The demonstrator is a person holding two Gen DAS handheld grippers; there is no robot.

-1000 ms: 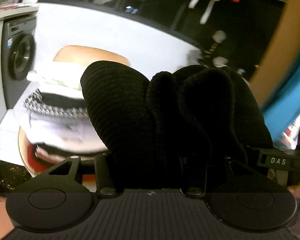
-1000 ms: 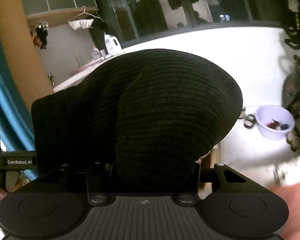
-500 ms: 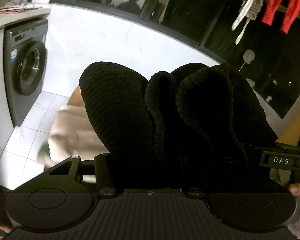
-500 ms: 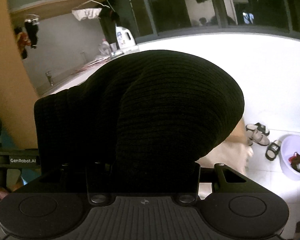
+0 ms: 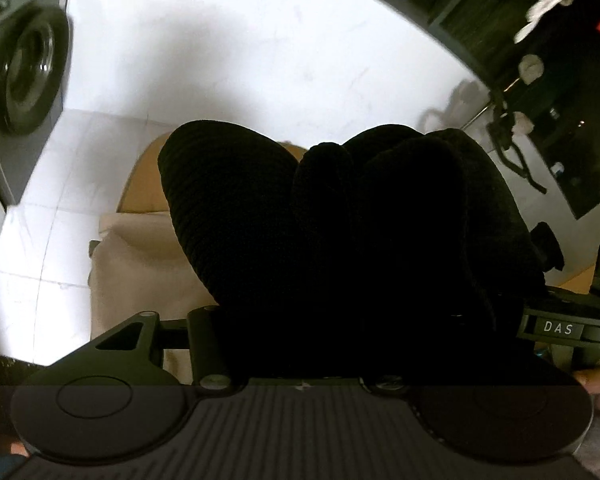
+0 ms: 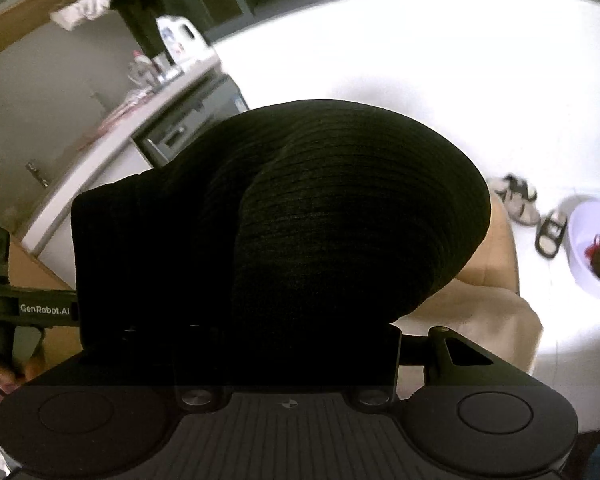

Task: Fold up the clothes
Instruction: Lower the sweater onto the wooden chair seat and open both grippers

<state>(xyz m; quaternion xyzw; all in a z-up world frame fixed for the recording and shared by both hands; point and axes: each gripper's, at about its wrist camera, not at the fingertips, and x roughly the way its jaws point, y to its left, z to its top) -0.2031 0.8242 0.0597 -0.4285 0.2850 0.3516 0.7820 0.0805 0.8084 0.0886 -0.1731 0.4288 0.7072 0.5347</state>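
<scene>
A black ribbed knit garment (image 5: pixel 340 232) fills the middle of both views, bunched above a black gripper (image 5: pixel 300 360) with grooved casing. Beneath it lies a plain beige cloth (image 6: pixel 496 316) on a tan wooden surface (image 5: pixel 148 184), over a white tiled floor (image 5: pixel 40 240). A grey washing machine (image 5: pixel 16 76) has a dark door, and a pale lilac basin (image 6: pixel 592 248) holds red and dark items.

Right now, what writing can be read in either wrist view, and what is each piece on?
"DAS": on the other gripper's handle, at the right edge of the left wrist view.
"GenRobot.AI": on the other gripper's handle, at the left edge of the right wrist view.
Label on the washing machine: too blurred to read.
Label on the detergent bottle: too blurred to read.
</scene>
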